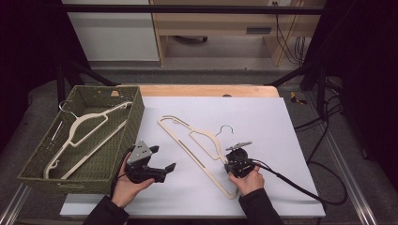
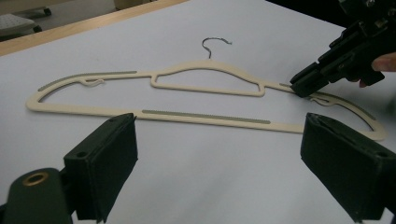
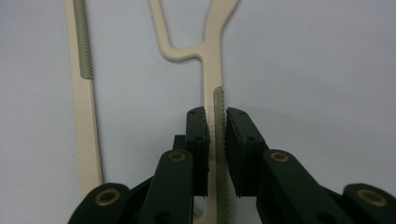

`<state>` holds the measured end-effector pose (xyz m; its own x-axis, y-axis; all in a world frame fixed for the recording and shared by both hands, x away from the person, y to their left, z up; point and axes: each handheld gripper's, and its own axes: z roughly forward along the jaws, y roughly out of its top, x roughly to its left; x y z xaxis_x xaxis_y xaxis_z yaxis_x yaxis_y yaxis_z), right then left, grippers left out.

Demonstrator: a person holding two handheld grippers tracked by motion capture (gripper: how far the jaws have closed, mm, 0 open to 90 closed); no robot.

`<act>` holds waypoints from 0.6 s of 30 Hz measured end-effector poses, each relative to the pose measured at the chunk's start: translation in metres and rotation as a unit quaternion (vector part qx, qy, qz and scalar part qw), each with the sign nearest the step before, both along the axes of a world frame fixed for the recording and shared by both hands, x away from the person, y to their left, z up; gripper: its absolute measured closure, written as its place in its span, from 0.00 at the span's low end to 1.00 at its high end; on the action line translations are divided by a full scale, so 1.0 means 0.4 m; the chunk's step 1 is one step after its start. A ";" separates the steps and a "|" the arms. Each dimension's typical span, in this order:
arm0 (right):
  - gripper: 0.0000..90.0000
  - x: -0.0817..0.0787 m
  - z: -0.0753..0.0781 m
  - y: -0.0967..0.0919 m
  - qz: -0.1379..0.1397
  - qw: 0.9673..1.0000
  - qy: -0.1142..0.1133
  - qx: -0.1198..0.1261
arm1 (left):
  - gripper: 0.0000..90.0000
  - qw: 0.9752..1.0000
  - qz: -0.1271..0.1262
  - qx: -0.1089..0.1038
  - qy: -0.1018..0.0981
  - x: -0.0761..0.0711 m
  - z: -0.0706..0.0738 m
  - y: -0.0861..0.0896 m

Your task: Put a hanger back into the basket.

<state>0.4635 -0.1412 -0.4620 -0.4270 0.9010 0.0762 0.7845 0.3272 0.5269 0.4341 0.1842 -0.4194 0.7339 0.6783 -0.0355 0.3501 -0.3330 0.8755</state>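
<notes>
Hanger (image 3: 211, 70) arm between tongs (image 3: 216, 140) (contact unclear)

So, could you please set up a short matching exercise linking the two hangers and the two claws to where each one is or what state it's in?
Things:
1. hanger with the wire hook
2. second hanger
3. left claw
4. right claw

States:
A. open, above the white sheet
B. lying in the green basket
C. closed on a hanger's arm
D. flat on the white sheet

Pairs: 1-D, 2-B, 3-A, 4-C
</notes>
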 end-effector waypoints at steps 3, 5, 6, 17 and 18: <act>0.89 0.000 0.001 -0.016 -0.007 1.000 0.000 0.030 | 0.12 1.000 0.003 -0.002 0.002 0.003 -0.002 0.003; 0.89 -0.003 0.010 -0.025 0.004 0.999 -0.019 0.028 | 0.12 1.000 0.003 -0.001 0.003 0.005 -0.002 0.004; 0.89 -0.006 0.018 -0.027 0.005 0.999 -0.025 0.033 | 0.12 1.000 0.004 -0.001 0.004 0.005 -0.003 0.004; 0.89 -0.036 0.082 -0.047 0.030 0.996 -0.076 0.034 | 0.13 1.000 -0.002 -0.003 0.008 0.017 0.005 -0.018; 0.89 -0.038 0.087 -0.046 0.031 0.996 -0.078 0.033 | 0.13 1.000 -0.004 -0.004 0.008 0.020 0.008 -0.024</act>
